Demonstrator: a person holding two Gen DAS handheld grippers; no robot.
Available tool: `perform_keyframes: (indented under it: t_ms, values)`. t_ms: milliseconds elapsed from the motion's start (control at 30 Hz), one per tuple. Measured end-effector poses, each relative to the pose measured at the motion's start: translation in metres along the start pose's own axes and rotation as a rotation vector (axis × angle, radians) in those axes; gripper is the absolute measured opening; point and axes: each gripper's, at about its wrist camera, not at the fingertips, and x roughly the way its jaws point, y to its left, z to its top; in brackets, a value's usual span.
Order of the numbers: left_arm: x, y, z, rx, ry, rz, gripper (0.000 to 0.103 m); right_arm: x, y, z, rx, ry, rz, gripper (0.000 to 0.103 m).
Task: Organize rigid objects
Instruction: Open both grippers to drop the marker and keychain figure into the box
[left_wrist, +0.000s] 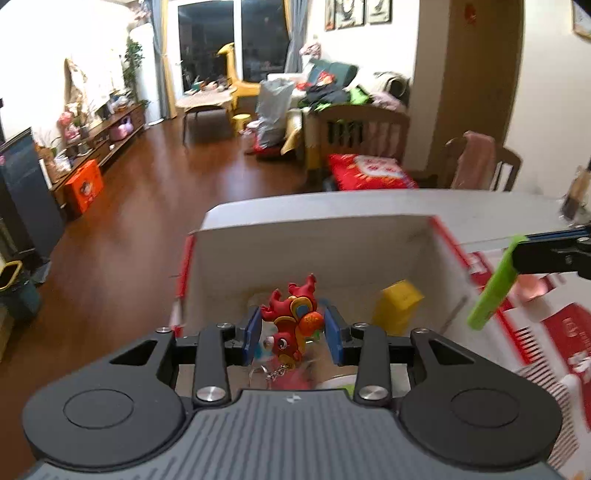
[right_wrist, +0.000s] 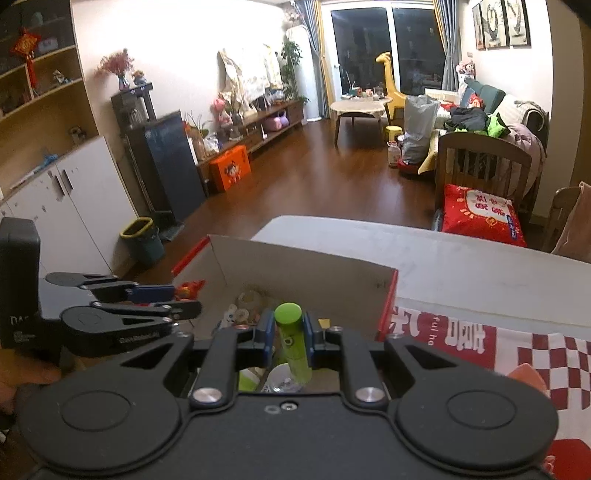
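My left gripper (left_wrist: 291, 334) is shut on a red and gold rooster keychain toy (left_wrist: 291, 321), held above the open cardboard box (left_wrist: 317, 236); its chain dangles below. A yellow block (left_wrist: 399, 302) lies inside the box. My right gripper (right_wrist: 290, 334) is shut on a green cylinder (right_wrist: 292, 339), also above the box (right_wrist: 306, 266), where several small items lie on the bottom. From the left wrist, the green cylinder (left_wrist: 493, 286) shows at the right with the right gripper's fingers (left_wrist: 550, 254) on it. From the right wrist, the left gripper (right_wrist: 177, 299) and the toy (right_wrist: 190, 288) show at the left.
The box stands on a white table (right_wrist: 461, 251), next to a red and white patterned cloth or lid (right_wrist: 517, 354). Beyond lie a wooden floor, a wooden crib (right_wrist: 484, 162) with a red cushion, a green bin (right_wrist: 142, 240) and a white cabinet at the left.
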Motion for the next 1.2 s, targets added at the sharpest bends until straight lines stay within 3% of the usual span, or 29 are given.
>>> perform_keyframes:
  t_ms: [300,667,1200]
  values:
    - [0.033,0.022,-0.006,0.022,0.058,0.019,0.036,0.048,0.022,0.0,-0.012,0.083,0.025,0.015]
    - [0.057,0.011,-0.012,0.108,0.128,0.017,0.036,0.076,0.047,-0.011,-0.069,0.193,0.015,0.015]
    - [0.066,0.006,-0.026,0.059,0.24,-0.044,0.041,0.074,0.047,-0.012,-0.064,0.203,0.013,0.023]
